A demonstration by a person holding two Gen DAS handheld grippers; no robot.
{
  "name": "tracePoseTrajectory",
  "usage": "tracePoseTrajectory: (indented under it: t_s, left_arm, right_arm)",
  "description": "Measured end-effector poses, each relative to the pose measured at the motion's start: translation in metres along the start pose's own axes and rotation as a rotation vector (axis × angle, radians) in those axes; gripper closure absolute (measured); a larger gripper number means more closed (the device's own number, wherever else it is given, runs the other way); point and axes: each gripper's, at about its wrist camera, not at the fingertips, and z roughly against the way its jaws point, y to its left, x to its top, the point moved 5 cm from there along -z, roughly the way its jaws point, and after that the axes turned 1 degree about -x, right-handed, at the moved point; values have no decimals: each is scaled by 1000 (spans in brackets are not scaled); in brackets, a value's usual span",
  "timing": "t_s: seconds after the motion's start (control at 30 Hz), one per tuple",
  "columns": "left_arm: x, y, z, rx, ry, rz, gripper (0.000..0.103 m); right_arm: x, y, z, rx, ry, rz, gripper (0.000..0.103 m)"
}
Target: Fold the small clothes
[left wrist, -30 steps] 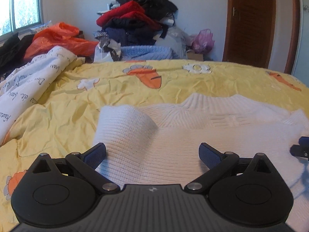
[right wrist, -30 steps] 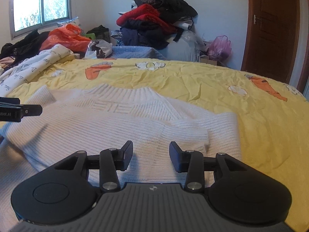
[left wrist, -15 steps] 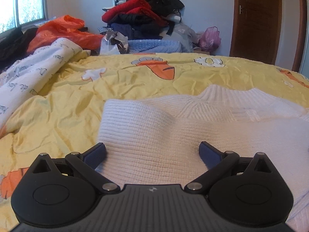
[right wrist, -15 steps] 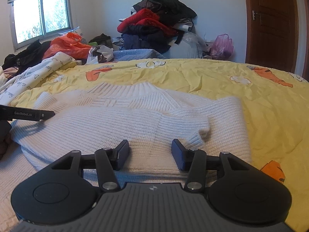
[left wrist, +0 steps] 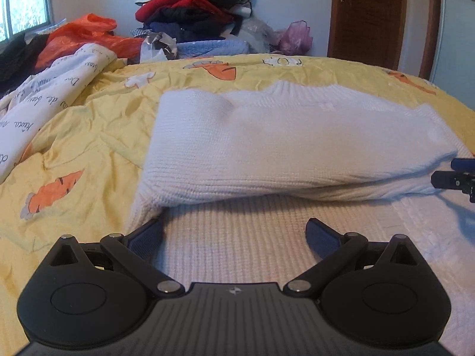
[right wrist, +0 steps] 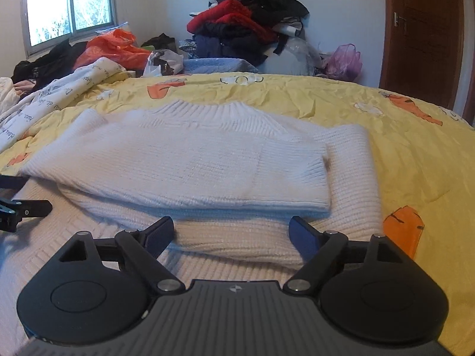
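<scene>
The white sweater point(right wrist: 190, 160) is lying flat on the yellow carrot-print bedspread point(right wrist: 415, 136), collar toward the clothes pile, and both grippers are now sitting further back toward its hem than a second ago, with the crossed-over sleeves lying released ahead of them, so I judge the sleeve fold done and the lengthwise fold next. The right gripper point(right wrist: 231, 234) has just been opening and is standing wide with only the sweater's lower body beneath it, nothing pinched; the left gripper point(left wrist: 234, 235) is likewise spread wide over the knit, gripping nothing.
</scene>
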Motion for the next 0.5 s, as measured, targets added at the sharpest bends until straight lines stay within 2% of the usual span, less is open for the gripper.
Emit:
tracePoseTrajectory:
  t_s: [0.07, 0.13, 0.23, 0.33, 0.37, 0.43, 0.5]
  left_arm:
    - [-7, 2, 16, -15, 4, 21, 0]
    - [-24, 4, 39, -46, 11, 48, 0]
    - [-54, 4, 63, -117, 54, 84, 0]
    - [-83, -3, 83, -78, 42, 10, 0]
    - [-91, -5, 89, -55, 37, -22, 0]
    - [-107, -11, 104, -28, 14, -70, 0]
    - [-118, -10, 116, -24, 4, -69, 0]
  right_arm:
    - [-1, 5, 16, 0, 2, -5, 20]
    - [-9, 11, 40, 38, -16, -2, 20]
    - [-38, 23, 80, 121, -10, -12, 18]
    - [-82, 36, 101, 153, 72, 14, 17]
    - [-94, 41, 111, 126, 34, 62, 13]
    - [-114, 52, 128, 78, 18, 166, 11]
    - [-124, 53, 143, 74, 23, 151, 11]
